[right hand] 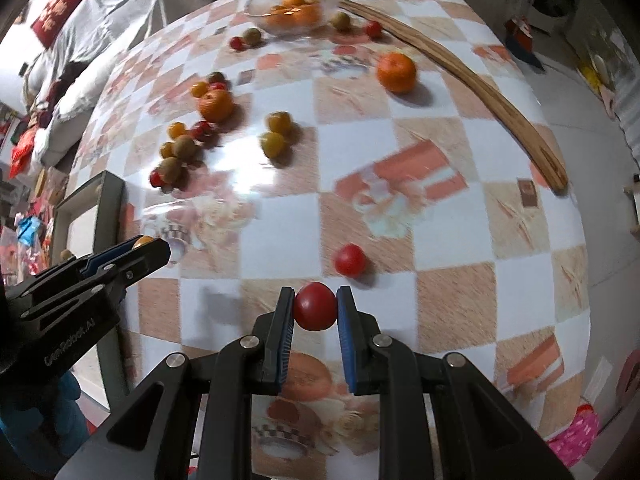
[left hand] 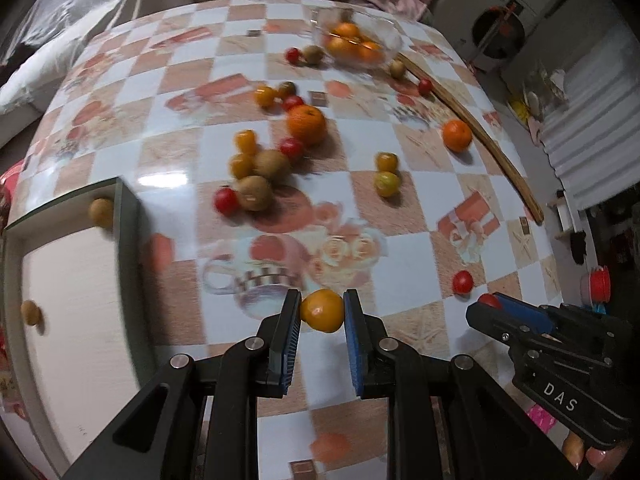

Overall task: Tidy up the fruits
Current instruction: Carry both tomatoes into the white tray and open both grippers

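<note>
Fruits, small and round, lie scattered over the checked orange-and-white oilcloth worktop [left hand: 400, 216], and two of them are already taken up. At the left edge a shallow grey-rimmed tray with a pale wooden floor [left hand: 128, 216] holds two little brown fruits, one at its far corner and one by its left wall.

Just right of the tray, the left hand-held gripper [left hand: 322, 312] is closed on a small yellow-orange tomato-like fruit [left hand: 322, 310], its blue pads pressing the fruit's two sides at the widest part. I judge this fruit light, smooth-skinned and a little soft, so a gentle pinch across the middle suits it; a harder squeeze could split the skin, and a hold nearer the top or bottom could let it pop out.

Farther off, a loose cluster of brown kiwis, yellow and red cherry tomatoes and a round orange mandarin [left hand: 306, 124] sits mid-worktop. The mandarin looks firmer and heavier and would need wider jaws.

At the far side a clear glass bowl [left hand: 394, 36] already holds several mandarins.

To the right, the right hand-held gripper [right hand: 315, 307] is clamped on a small glossy red cherry tomato [right hand: 315, 306], likewise across its middle; it is slippery and easily bruised. Another red tomato [right hand: 350, 260] lies just beyond it.
</note>
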### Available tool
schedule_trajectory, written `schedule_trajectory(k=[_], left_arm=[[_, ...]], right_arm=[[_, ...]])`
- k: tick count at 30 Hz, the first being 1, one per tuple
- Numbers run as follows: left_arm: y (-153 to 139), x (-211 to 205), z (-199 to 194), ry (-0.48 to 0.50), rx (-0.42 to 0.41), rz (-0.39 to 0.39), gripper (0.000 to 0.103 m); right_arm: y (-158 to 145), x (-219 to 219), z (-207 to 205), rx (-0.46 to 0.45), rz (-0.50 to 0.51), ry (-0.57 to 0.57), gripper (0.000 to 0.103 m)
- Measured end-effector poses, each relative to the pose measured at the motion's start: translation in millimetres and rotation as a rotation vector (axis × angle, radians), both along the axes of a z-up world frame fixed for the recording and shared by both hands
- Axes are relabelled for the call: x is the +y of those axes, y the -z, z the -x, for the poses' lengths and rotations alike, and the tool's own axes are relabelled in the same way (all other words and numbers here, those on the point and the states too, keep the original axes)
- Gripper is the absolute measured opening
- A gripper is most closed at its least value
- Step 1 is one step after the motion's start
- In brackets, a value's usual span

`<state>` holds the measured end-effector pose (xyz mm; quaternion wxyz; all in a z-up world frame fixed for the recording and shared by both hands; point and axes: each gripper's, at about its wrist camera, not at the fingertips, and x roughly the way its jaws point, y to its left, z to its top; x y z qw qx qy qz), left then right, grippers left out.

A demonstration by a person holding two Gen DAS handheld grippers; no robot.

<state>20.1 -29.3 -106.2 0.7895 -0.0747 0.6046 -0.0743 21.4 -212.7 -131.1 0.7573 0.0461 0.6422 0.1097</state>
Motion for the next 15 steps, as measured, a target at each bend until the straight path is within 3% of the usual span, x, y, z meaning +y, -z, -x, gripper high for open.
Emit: schedule_trajectory(k=[15], left_arm=[[-18.2, 129.7, 37.9, -0.274, -0.037, -0.048, 0.023]], right_arm=[[-19.9, 121.3, -18.2, -0.035, -0.040, -0.250, 0.023]])
